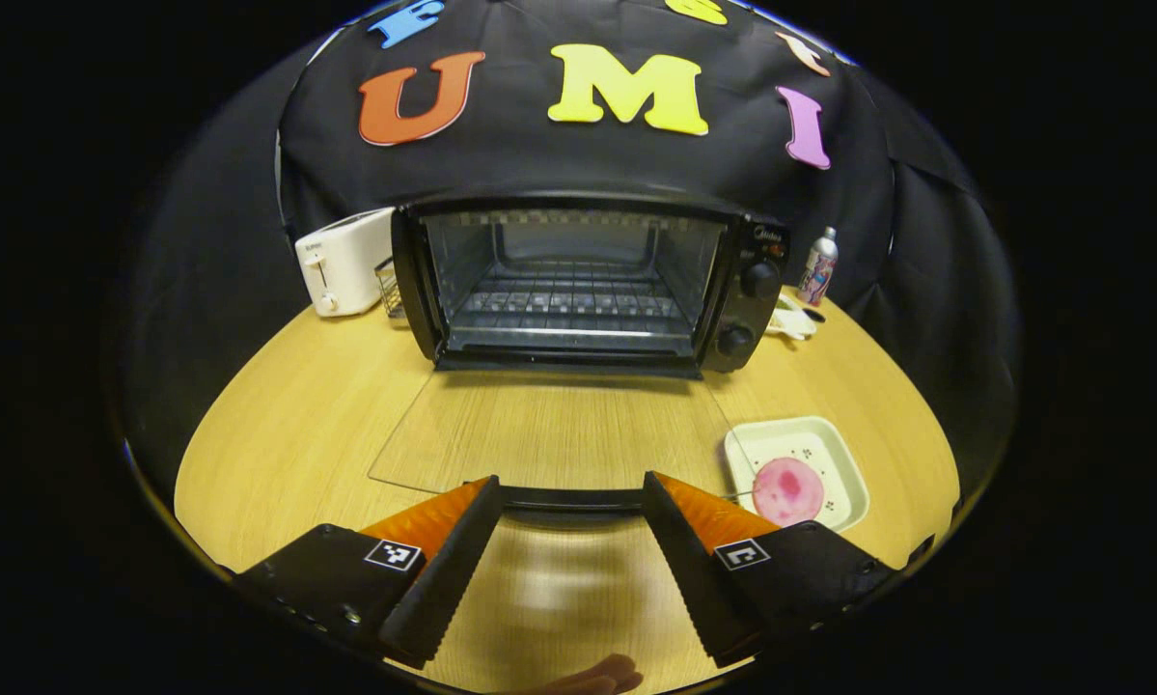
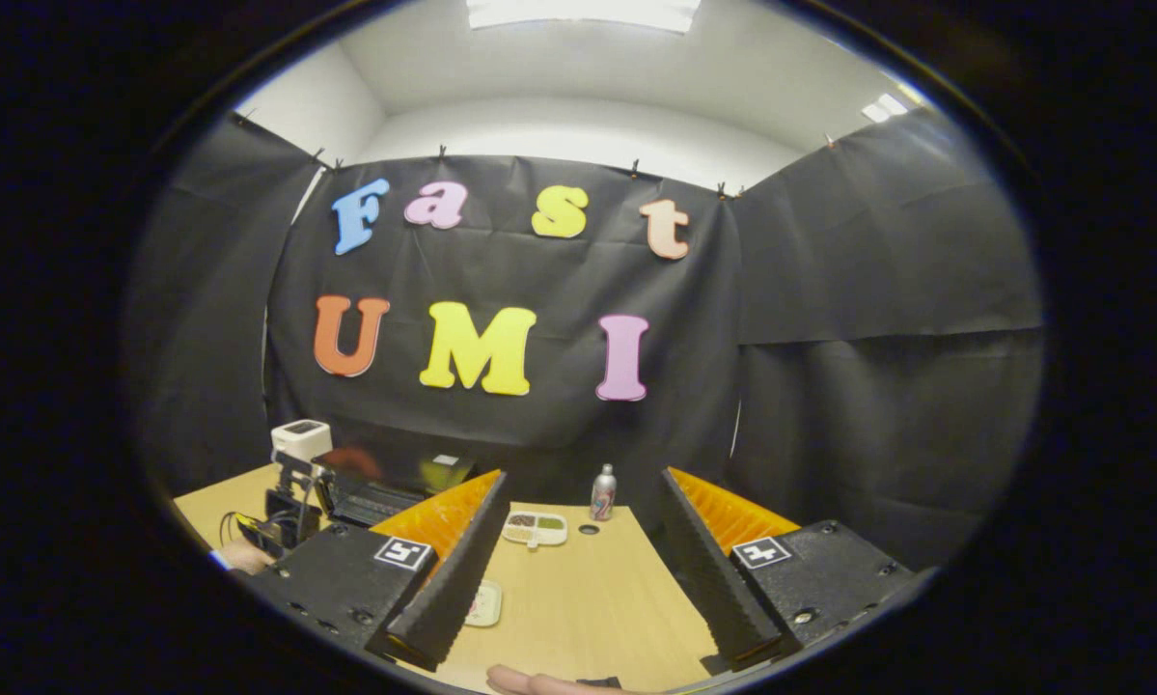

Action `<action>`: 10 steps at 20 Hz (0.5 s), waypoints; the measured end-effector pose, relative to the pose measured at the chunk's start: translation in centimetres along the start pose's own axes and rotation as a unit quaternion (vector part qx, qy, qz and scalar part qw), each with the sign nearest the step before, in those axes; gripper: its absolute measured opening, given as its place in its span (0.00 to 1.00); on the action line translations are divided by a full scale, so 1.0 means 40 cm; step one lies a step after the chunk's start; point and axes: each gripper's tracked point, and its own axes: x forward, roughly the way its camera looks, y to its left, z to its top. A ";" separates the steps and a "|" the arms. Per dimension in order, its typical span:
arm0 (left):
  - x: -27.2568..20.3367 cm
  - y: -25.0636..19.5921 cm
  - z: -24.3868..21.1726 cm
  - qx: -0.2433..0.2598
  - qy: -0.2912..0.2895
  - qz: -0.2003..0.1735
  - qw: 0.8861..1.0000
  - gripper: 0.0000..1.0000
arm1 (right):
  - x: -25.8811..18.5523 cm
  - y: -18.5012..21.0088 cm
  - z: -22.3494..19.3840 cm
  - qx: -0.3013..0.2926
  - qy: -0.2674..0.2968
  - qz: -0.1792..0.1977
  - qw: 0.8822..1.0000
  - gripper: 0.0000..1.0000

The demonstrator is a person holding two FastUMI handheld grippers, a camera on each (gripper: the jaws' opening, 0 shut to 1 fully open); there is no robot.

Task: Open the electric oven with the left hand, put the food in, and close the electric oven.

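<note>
L hand-held gripper [image 1: 570, 526]: fingers spread wide, nothing gripped. The dark handle bar [image 1: 570, 498] of the oven door is seen between the fingertips, level w/ them; contact w/ either finger cannot be told. R hand-held gripper [image 2: 578, 555]: also wide open, empty, held above the table and pointed at the booth wall.

Items noted, largest to smallest:

Table [image 1: 279, 434]: light wood, round-edged in the left gripper view; carries all items below.

Electric oven [image 1: 588, 285]: black, at table rear centre, cavity exposed w/ wire rack [image 1: 568, 314] visible inside. Two knobs [image 1: 759, 280] on its R panel.

Oven door [image 1: 549, 434]: glass, fully lowered, lying flat toward the camera, wood grain visible thru it.

Toaster [image 1: 344, 261]: white, just L of the oven, near the wall.

Plate [image 1: 829, 454]: pale, square, on the table R of the open door, near the L gripper's R finger. Food [image 1: 788, 490]: pink round piece, lying on the plate's near part; not in the oven.

Bottle [image 1: 817, 267]: upright, R of the oven by the wall; seen also in the right gripper view [image 2: 603, 492].

Small divided dish [image 2: 535, 527]: beside the bottle in the right gripper view, contents too small to tell.

A person's fingertips [image 1: 597, 679] are visible at the bottom edge of the left gripper view.
</note>
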 end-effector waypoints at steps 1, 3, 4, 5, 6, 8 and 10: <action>-0.030 0.000 0.039 0.002 -0.026 -0.003 1.000 0.94 | 0.031 0.009 -0.017 -0.007 0.014 0.003 1.000 0.96; -0.114 0.001 0.123 0.007 -0.081 -0.005 0.997 0.94 | 0.099 0.027 -0.082 -0.015 0.060 0.011 0.998 0.98; -0.160 -0.003 0.164 0.004 -0.108 -0.007 0.994 0.94 | 0.133 0.045 -0.124 -0.018 0.089 0.021 0.996 1.00; -0.204 -0.012 0.202 -0.001 -0.137 -0.013 0.990 0.94 | 0.166 0.060 -0.164 -0.023 0.120 0.030 0.992 1.00; -0.252 -0.018 0.238 -0.006 -0.164 -0.019 0.986 0.94 | 0.203 0.067 -0.203 -0.024 0.145 0.032 0.989 1.00; -0.344 -0.027 0.293 -0.011 -0.217 -0.027 0.976 0.94 | 0.274 0.095 -0.288 -0.031 0.196 0.044 0.979 1.00; -0.411 -0.031 0.334 -0.005 -0.260 -0.029 0.965 0.94 | 0.332 0.128 -0.381 -0.022 0.258 0.060 0.964 1.00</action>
